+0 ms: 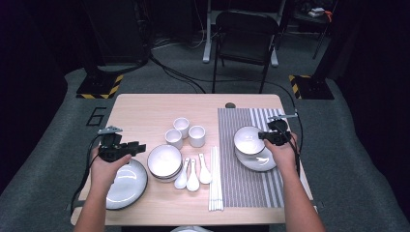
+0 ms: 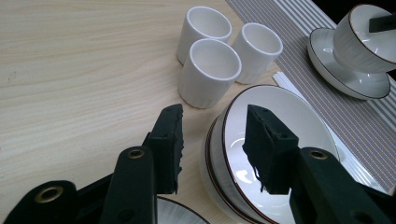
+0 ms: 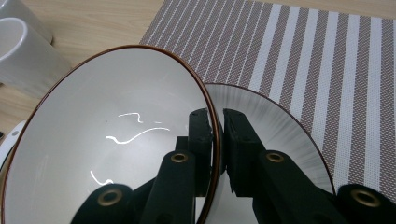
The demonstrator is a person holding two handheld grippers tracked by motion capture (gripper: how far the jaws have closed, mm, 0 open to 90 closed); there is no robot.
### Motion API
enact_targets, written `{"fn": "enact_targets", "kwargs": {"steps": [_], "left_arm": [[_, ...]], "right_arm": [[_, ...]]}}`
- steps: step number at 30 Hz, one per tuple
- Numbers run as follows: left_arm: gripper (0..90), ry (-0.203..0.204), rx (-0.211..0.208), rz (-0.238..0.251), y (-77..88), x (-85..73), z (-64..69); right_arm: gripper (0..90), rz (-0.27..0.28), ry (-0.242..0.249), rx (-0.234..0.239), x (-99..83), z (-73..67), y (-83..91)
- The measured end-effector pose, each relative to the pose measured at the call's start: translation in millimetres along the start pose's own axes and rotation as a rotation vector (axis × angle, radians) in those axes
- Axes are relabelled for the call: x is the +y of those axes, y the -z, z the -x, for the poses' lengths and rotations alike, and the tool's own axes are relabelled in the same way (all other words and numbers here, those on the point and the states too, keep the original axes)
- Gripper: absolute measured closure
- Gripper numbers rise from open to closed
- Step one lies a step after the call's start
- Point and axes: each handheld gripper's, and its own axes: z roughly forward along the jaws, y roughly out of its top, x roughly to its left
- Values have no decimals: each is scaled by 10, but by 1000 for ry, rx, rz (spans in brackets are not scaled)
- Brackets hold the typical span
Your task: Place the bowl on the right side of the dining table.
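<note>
My right gripper (image 1: 265, 136) (image 3: 215, 122) is shut on the rim of a white bowl with a brown edge (image 1: 248, 140) (image 3: 116, 140), one jaw inside and one outside. The bowl sits on or just over a white plate (image 1: 258, 163) (image 3: 285, 135) on the striped placemat (image 1: 251, 183) (image 3: 327, 56); I cannot tell if it touches. My left gripper (image 1: 140, 147) (image 2: 215, 126) is open and holds nothing, its jaws pointing at a stack of similar bowls (image 1: 164, 162) (image 2: 285, 121). One jaw reaches over the stack's rim and the other stays outside it.
Three white cups (image 1: 181, 126) (image 2: 209, 70) stand behind the bowl stack. White spoons (image 1: 192, 178) and chopsticks (image 1: 215, 179) lie between the stack and the placemat. A large plate (image 1: 126, 186) lies under my left hand. A chair (image 1: 246, 34) stands beyond the table's far edge.
</note>
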Motion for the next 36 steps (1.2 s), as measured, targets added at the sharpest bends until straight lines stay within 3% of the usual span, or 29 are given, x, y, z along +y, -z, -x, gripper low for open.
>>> {"fn": "enact_targets", "kwargs": {"steps": [36], "left_arm": [[568,10,0,-5,21,-6,-37]], "right_arm": [[816,-33,-50,-46,-137,178,-86]]}}
